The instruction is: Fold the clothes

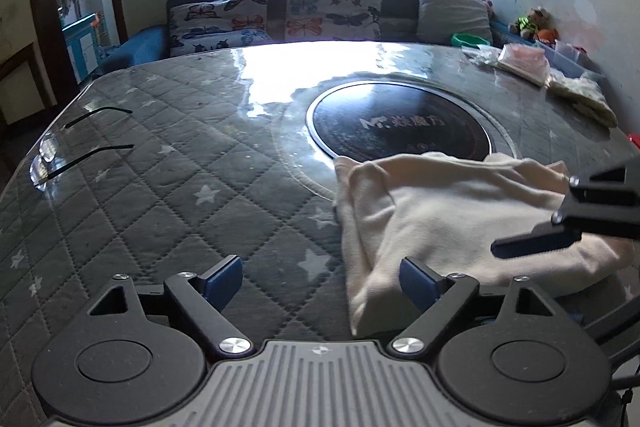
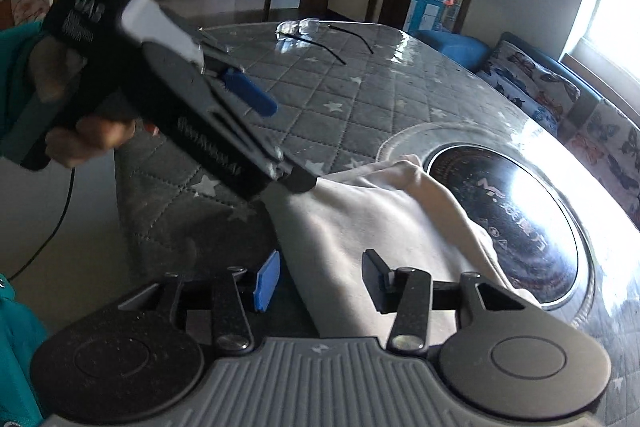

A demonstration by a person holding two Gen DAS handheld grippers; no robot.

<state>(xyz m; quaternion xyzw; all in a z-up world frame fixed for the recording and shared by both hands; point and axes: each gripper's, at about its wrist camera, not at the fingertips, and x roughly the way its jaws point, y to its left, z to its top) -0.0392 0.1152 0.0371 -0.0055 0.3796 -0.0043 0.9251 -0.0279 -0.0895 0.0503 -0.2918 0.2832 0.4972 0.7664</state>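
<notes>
The left gripper (image 1: pixel 322 281) is spread wide, its blue-padded fingers (image 1: pixel 222 277) holding nothing; the right-hand finger sits just over the near left edge of the cream garment (image 1: pixel 452 223). The right gripper (image 2: pixel 318 279) is likewise spread and empty, positioned above the near end of the same garment (image 2: pixel 384 227). In the left wrist view, the right gripper (image 1: pixel 560 227) enters from the right edge, over the garment's right side.

The garment lies partly folded on the table (image 1: pixel 168 163), which carries a quilted grey star-patterned cover. Its far edge overlaps the rim of the round black inset plate (image 1: pixel 400 125) at the table centre. A pair of glasses (image 1: pixel 64 155) rests near the table's left edge, well apart from the garment. Bagged items (image 1: pixel 536 71) occupy the far right corner.
</notes>
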